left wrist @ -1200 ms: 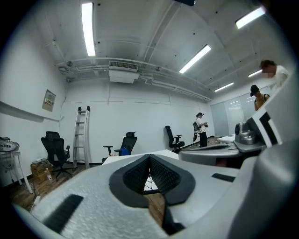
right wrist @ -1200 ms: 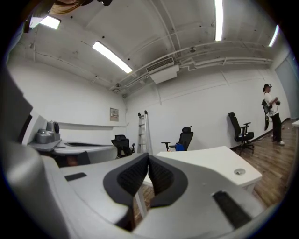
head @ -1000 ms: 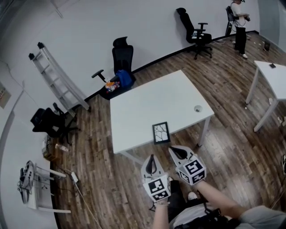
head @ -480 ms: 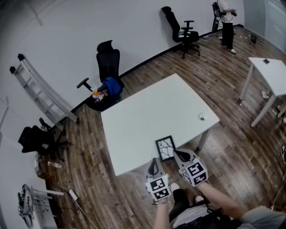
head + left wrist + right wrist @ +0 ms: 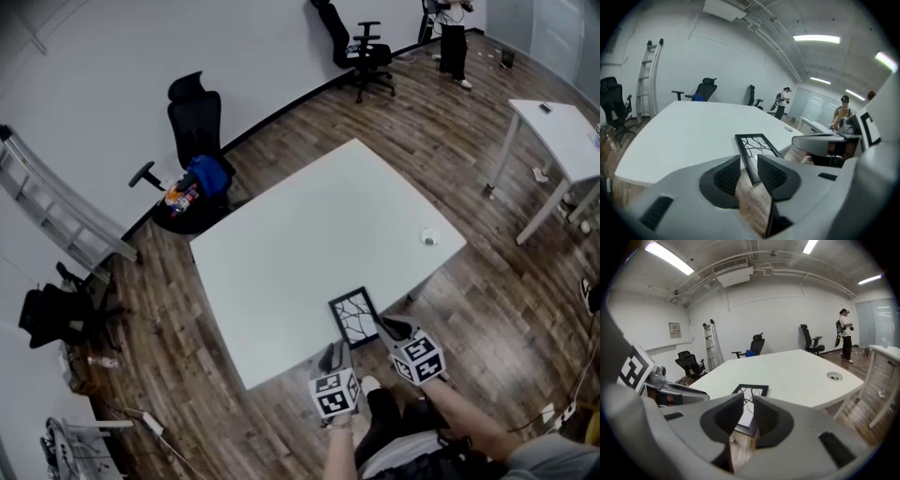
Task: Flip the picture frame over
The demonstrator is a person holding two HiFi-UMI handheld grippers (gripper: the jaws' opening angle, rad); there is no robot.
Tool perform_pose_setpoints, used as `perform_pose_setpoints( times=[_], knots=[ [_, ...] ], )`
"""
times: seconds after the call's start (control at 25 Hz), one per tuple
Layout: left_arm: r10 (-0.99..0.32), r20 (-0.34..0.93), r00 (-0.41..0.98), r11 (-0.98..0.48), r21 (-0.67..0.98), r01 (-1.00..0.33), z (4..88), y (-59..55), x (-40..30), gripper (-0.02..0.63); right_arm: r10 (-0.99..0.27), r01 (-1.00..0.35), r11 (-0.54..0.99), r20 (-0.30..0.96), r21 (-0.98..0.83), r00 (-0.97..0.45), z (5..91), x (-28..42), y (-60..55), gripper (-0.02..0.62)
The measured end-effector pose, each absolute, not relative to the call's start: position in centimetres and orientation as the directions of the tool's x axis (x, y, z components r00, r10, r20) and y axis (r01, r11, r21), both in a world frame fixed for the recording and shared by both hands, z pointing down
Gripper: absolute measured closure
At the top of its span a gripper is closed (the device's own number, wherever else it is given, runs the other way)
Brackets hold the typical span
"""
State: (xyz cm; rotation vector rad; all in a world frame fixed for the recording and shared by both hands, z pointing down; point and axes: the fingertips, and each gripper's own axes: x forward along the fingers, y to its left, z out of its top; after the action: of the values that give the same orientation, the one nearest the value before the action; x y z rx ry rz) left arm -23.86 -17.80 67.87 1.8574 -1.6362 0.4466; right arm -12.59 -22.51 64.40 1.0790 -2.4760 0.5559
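Closing in on the picture frame (image 5: 354,317): a second ago both grippers hung over the wood floor short of the white table (image 5: 309,225), now they sit low at its near edge. The left gripper (image 5: 334,352) is just beside the frame's near left corner and the right gripper (image 5: 392,328) just beside its near right side. Jaws were together before; both pairs are opening now, with a narrow gap and the pads pressing on nothing.

The frame lies flat at the table's near edge, with its branch-pattern face up, same spot as before.

In the left gripper view, the left gripper (image 5: 749,168) shows the frame (image 5: 757,143) through the gap. The right gripper (image 5: 747,416) shows the frame (image 5: 751,391) the same way. The frame's near edge is hidden behind the jaws in both views, so whether the tips have reached it is hard to say, probably not.

The person's arms are cut off at the bottom of the head view, and the ladder (image 5: 56,211) is cut off at the left. A small round thing (image 5: 428,237) on the table's far right is too small to name.
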Motion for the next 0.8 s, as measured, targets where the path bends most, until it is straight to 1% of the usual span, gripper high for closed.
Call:
perform_pose_setpoints(
  times=[0.12, 0.28, 0.4, 0.56, 0.68, 0.8],
  knots=[
    [-0.740, 0.628, 0.241, -0.039, 0.318, -0.947, 69.0, -17.7, -24.0, 0.462, -0.594, -0.771, 0.594, 0.522, -0.228, -0.612, 66.2, -11.8, -22.8, 0.528],
    [-0.705, 0.634, 0.317, 0.024, 0.469, -0.883, 70.7, -16.9, -24.0, 0.422, -0.577, -0.778, 0.564, 0.542, -0.278, -0.612, 67.4, -11.2, -23.6, 0.528],
    [-0.690, 0.624, 0.368, 0.090, 0.578, -0.811, 72.1, -16.1, -23.2, 0.423, -0.564, -0.770, 0.564, 0.542, -0.299, -0.623, 67.7, -11.0, -24.3, 0.528],
    [-0.709, 0.562, 0.425, 0.171, 0.722, -0.670, 73.1, -16.5, -21.7, 0.423, -0.523, -0.738, 0.598, 0.546, -0.312, -0.655, 68.3, -11.0, -24.8, 0.528],
    [-0.714, 0.542, 0.443, 0.183, 0.755, -0.630, 73.1, -17.2, -21.0, 0.423, -0.489, -0.721, 0.615, 0.563, -0.318, -0.666, 68.8, -11.0, -25.0, 0.528],
    [-0.711, 0.554, 0.432, 0.192, 0.745, -0.639, 73.3, -18.2, -21.1, 0.423, -0.467, -0.707, 0.629, 0.570, -0.322, -0.676, 69.0, -11.3, -25.7, 0.528]
  ],
)
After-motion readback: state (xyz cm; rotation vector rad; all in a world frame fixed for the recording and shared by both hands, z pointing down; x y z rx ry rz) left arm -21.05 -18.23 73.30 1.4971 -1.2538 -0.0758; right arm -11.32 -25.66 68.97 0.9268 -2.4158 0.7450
